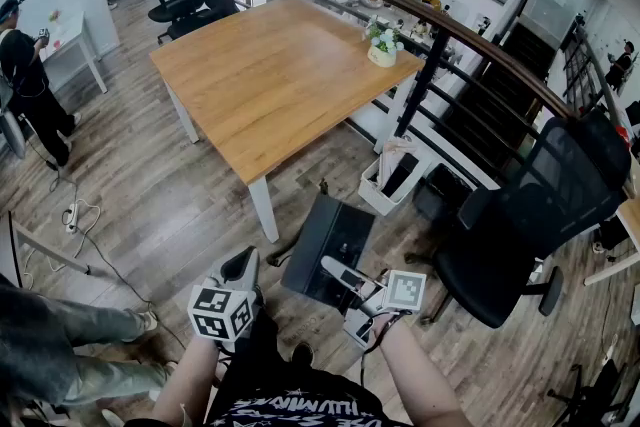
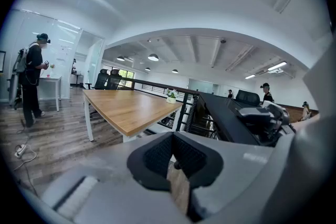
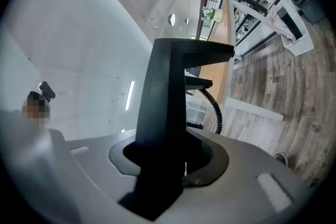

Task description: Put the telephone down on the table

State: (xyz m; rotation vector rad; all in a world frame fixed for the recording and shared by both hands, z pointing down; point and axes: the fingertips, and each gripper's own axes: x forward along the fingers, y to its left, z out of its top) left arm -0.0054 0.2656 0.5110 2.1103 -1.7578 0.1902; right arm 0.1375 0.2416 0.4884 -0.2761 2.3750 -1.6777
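Our right gripper [image 1: 345, 277] is clamped on the flat black telephone [image 1: 322, 245], held in the air well short of the light wooden counter [image 1: 270, 75], while our left gripper [image 1: 240, 267] has its jaws together, empty; we should carry the telephone over, lower it flat, then let go.

The person wears a black T-shirt [image 1: 262, 393] with white block lettering [image 1: 300, 408] printed across it. The left gripper [image 1: 241, 267] has a smooth, light-grey shell with rounded edges, black textured pads lining its two jaws, and a cube [image 1: 222, 312] faced with black-and-white square markers. The right gripper [image 1: 338, 272] has the same pale grey shell, with black jaw linings, a small whitish rectangular inset in the shell, and its own marker cube [image 1: 404, 290], whose white face bears a black square pattern.
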